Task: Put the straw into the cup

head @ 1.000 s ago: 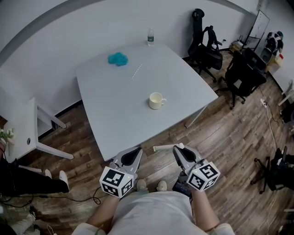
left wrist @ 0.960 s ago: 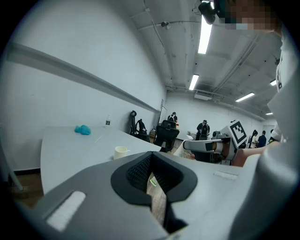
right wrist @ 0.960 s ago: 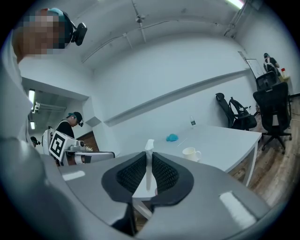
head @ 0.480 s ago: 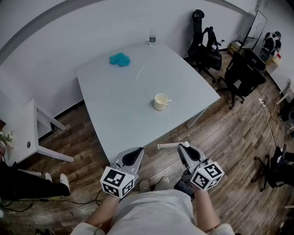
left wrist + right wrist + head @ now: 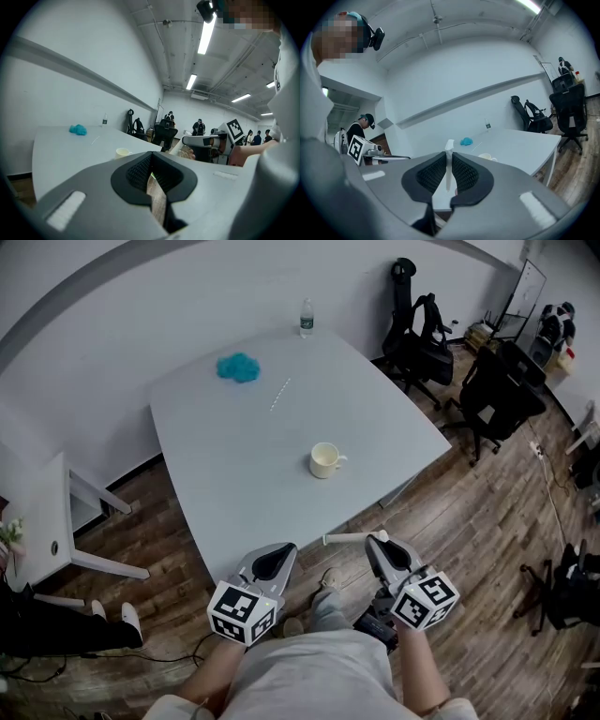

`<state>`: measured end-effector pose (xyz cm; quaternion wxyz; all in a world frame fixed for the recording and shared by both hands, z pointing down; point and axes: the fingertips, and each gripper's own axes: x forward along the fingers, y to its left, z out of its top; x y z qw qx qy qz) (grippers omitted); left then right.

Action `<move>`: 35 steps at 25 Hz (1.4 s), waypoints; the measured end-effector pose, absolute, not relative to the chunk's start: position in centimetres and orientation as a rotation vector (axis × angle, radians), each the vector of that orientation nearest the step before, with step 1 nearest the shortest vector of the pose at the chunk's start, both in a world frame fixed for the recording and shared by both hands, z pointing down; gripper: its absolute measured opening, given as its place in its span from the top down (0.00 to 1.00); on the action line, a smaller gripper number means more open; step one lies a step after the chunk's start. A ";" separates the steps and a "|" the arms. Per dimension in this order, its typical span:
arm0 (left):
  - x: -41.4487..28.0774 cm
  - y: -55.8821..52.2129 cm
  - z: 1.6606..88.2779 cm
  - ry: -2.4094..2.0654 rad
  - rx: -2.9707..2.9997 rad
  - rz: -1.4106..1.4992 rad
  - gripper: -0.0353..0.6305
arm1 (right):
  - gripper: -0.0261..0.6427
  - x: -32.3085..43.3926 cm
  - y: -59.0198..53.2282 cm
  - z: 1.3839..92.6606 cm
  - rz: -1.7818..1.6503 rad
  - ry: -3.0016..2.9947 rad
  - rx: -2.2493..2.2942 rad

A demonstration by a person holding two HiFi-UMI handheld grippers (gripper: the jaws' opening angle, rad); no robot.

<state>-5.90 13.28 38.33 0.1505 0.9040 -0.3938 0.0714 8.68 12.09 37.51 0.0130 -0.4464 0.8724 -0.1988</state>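
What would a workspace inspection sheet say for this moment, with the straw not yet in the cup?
Surface: white table, few things on it.
Job's things: cup upright on the table, nothing seen inside; straw held off the table's near edge.
Clutter: blue cloth, bottle and thin white strip at the far end.
Grippers: left hand-held gripper shut, empty; right hand-held gripper shut on the straw.
Cables: thin cable on the floor at right.
Surroundings: wooden floor, office chairs, side table.
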 end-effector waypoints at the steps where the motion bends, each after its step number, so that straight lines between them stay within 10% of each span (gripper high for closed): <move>1: -5.6 12.5 38.4 -1.134 2.593 0.207 0.92 | 0.89 9.0 11.2 37.5 -0.618 2.722 -1.385; 35: -0.6 -6.6 37.5 -1.324 2.483 0.207 0.92 | 0.89 13.7 -9.8 36.1 -0.652 2.818 -1.141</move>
